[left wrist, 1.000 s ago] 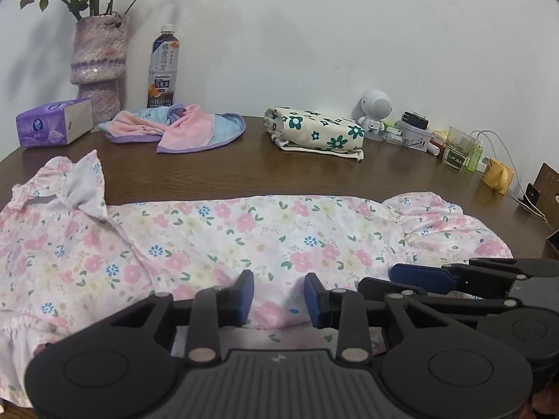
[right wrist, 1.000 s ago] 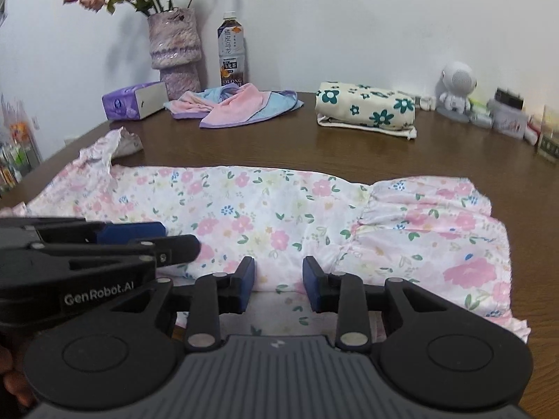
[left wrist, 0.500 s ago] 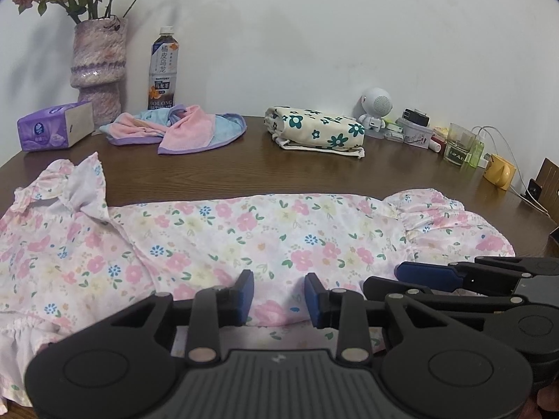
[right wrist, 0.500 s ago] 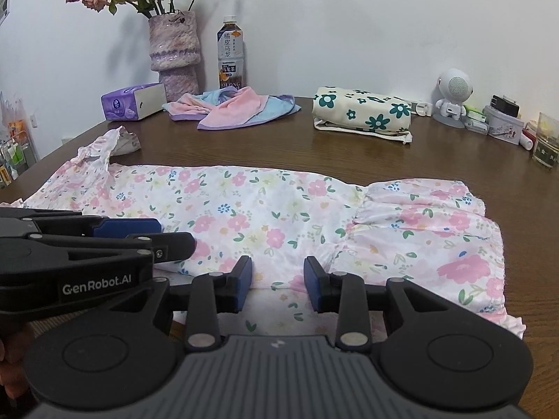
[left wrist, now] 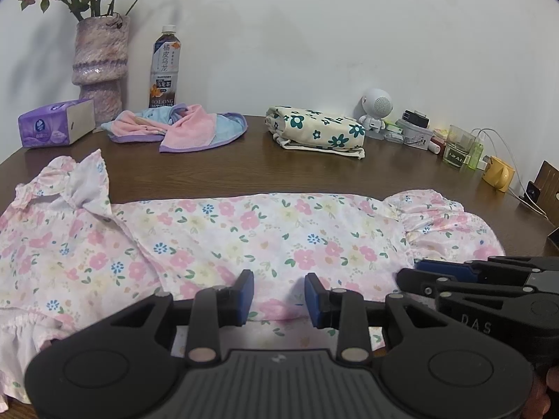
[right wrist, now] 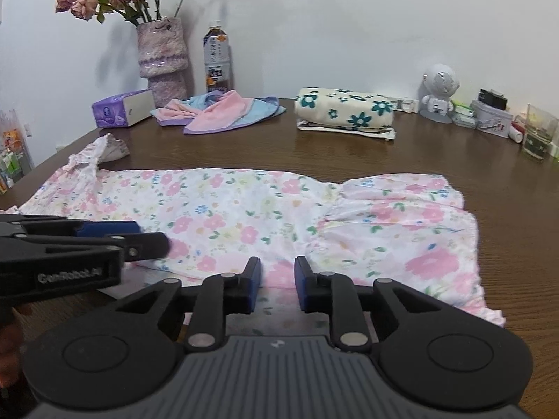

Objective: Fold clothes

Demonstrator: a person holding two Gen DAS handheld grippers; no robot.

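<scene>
A pink floral garment (left wrist: 244,237) lies spread lengthwise on the brown table, folded into a long strip; it also shows in the right wrist view (right wrist: 265,213). My left gripper (left wrist: 278,295) is open, its blue pads over the garment's near folded edge, holding nothing. My right gripper (right wrist: 277,281) is open too, at the same near edge, further right. Each gripper shows in the other's view: the right one (left wrist: 450,276) at the right, the left one (right wrist: 115,237) at the left.
Along the back stand a vase with flowers (left wrist: 99,66), a tea bottle (left wrist: 164,70), a purple tissue box (left wrist: 56,127), a pink-blue towel (left wrist: 181,129), a folded green-flowered cloth (left wrist: 314,131), a small white robot figure (left wrist: 377,108) and small items (left wrist: 461,150).
Both grippers have pulled back and risen slightly from the garment's near edge. The garment lies as before.
</scene>
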